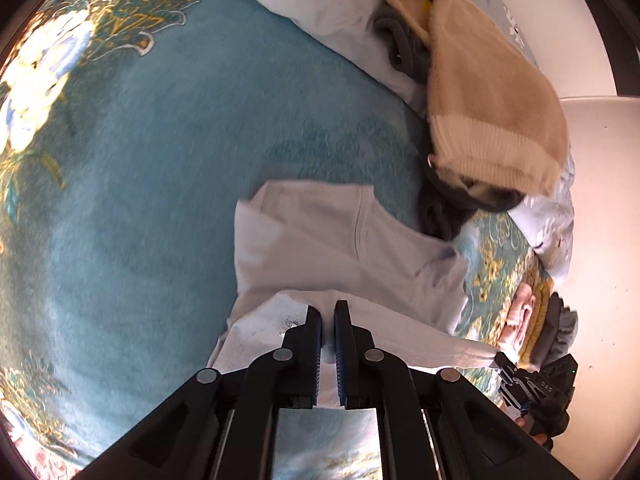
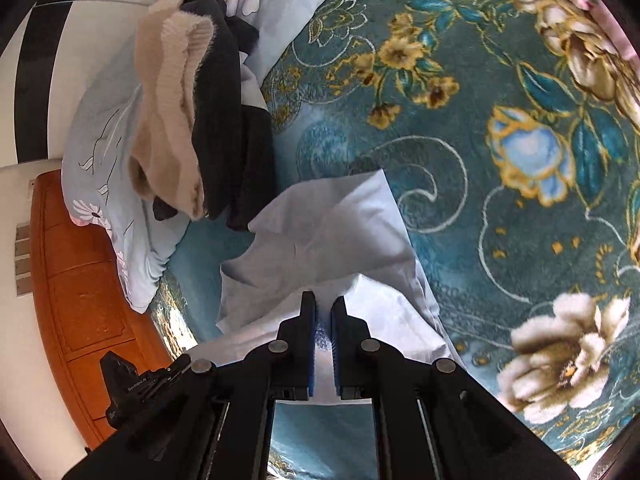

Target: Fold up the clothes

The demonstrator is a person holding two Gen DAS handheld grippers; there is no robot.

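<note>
over the teal floral blanket (image 2: pixel 500 208), pale blue shirt (image 1: pixel 340 248) half lifted; left gripper (image 1: pixel 328 312) and right gripper (image 2: pixel 324 308) each pinching its near edge, likely to carry a fold forward.

The blanket (image 2: pixel 500 200) is teal, patterned with gold, blue and cream flowers and white scrolls. On it lies a plain pale blue shirt (image 1: pixel 340 248). Beside the shirt, a cream and tan sweater (image 1: pixel 492 120) covers dark grey clothes (image 2: pixel 228 120). The pillow (image 2: pixel 104 152) beneath is light blue with white flowers.
</note>
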